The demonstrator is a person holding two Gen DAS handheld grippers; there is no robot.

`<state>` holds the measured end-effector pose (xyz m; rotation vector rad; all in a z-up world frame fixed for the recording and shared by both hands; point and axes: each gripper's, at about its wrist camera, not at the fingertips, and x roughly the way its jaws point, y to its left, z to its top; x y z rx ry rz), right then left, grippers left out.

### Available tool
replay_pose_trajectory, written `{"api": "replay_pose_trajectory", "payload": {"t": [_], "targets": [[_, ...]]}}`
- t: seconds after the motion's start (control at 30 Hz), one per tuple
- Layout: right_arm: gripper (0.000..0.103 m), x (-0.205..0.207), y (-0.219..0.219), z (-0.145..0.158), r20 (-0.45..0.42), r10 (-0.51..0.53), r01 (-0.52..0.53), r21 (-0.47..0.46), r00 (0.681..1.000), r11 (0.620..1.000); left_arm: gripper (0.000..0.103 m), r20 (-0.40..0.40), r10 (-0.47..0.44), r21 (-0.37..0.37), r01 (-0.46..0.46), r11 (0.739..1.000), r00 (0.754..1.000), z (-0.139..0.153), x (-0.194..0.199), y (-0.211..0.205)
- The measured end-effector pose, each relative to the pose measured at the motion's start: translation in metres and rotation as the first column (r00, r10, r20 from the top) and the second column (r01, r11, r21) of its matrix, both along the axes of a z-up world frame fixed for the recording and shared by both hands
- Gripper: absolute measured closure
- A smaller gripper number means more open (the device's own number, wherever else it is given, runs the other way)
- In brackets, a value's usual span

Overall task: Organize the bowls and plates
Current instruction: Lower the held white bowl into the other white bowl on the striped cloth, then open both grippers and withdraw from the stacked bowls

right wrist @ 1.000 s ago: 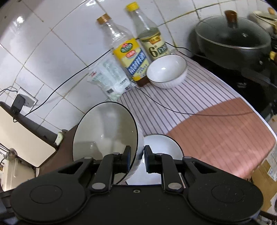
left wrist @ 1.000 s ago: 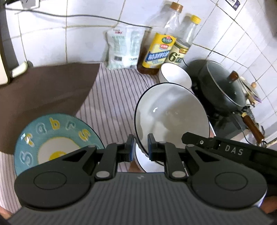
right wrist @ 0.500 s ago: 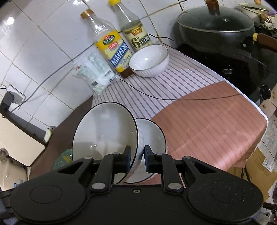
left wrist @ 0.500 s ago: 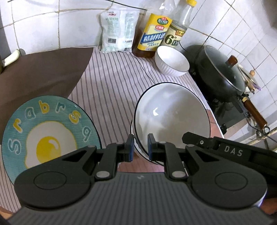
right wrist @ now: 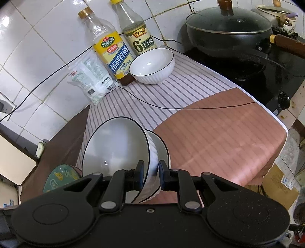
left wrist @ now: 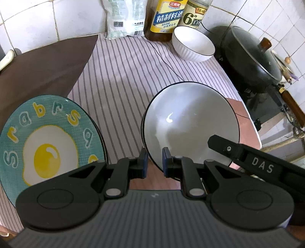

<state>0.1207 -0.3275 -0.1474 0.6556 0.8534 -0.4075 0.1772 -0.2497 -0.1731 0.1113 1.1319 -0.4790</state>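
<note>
A large white bowl with a black rim (right wrist: 116,150) is tilted on edge, and my right gripper (right wrist: 149,175) is shut on its rim. The same bowl shows in the left wrist view (left wrist: 190,126), with the right gripper (left wrist: 253,162) reaching in from the right. A second white dish (right wrist: 162,150) sits just behind and under the bowl. My left gripper (left wrist: 154,165) stands at the bowl's near rim, jaws narrowly apart; a grip does not show. A teal egg-print plate (left wrist: 47,141) lies at the near left. A small white ribbed bowl (left wrist: 192,45) stands at the back.
Two bottles (left wrist: 167,17) and a white bag (left wrist: 124,19) stand against the tiled wall. A lidded black wok (left wrist: 251,55) sits on the stove at right. A thin black cable (right wrist: 190,107) crosses the striped cloth. A brown mat (left wrist: 43,63) lies at left.
Both grippers have pulled back towards the counter's near edge and risen, carrying the large bowl with them. The view has tilted down and the egg plate looms larger.
</note>
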Motion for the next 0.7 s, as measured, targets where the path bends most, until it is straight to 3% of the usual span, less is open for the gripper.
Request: {"api": "replay_pose_trajectory", "payload": {"t": [0.17, 0.4, 0.7], "targets": [[0.083, 0.003, 0.003, -0.007, -0.007, 0.01, -0.01, -0.016, 1.0, 1.0, 0.089, -0.009, 0.013, 0.002, -0.013, 1.0, 1.0, -0.003, 0.004, 0.002], [0.084, 0.011, 0.02, -0.009, -0.037, 0.041, -0.046, -0.165, 0.998, 0.985, 0.088, -0.017, 0.02, 0.009, -0.02, 1.0, 1.0, -0.004, 0.006, 0.0], [0.08, 0.009, 0.015, -0.015, 0.018, 0.095, -0.09, -0.187, 0.995, 0.978, 0.084, -0.046, 0.026, -0.034, -0.028, 0.999, 0.999, -0.004, 0.008, 0.004]]}}
